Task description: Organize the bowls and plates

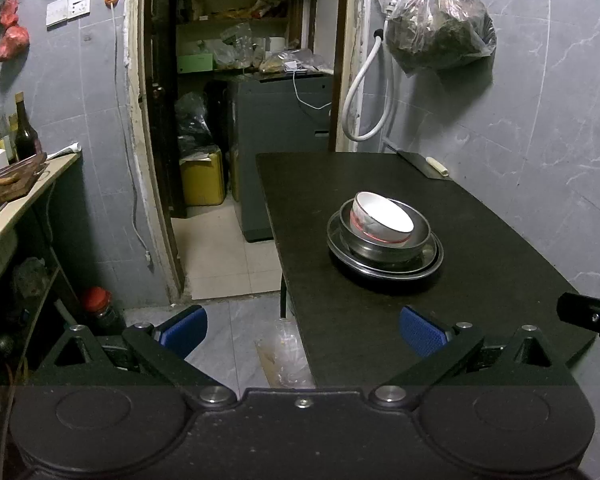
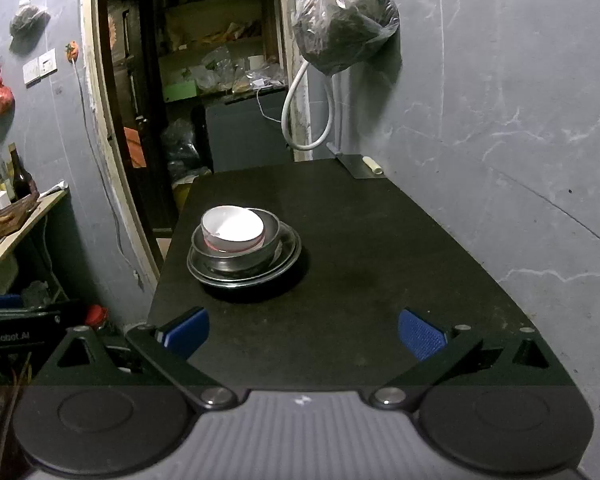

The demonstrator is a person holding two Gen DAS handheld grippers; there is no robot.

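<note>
stacked tableware on the dark rectangular table: a white ceramic bowl with a red band sits tilted inside a steel bowl, which rests on a round steel plate, left of centre in the right wrist view (right of centre in the left). my left gripper and right gripper are both spread wide, holding nothing, near the table's front edge.

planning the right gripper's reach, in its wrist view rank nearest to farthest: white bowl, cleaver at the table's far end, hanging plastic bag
1. white bowl, ahead-left, nested in the metal dishes
2. cleaver, far right corner of the table
3. hanging plastic bag, high on the wall
</note>
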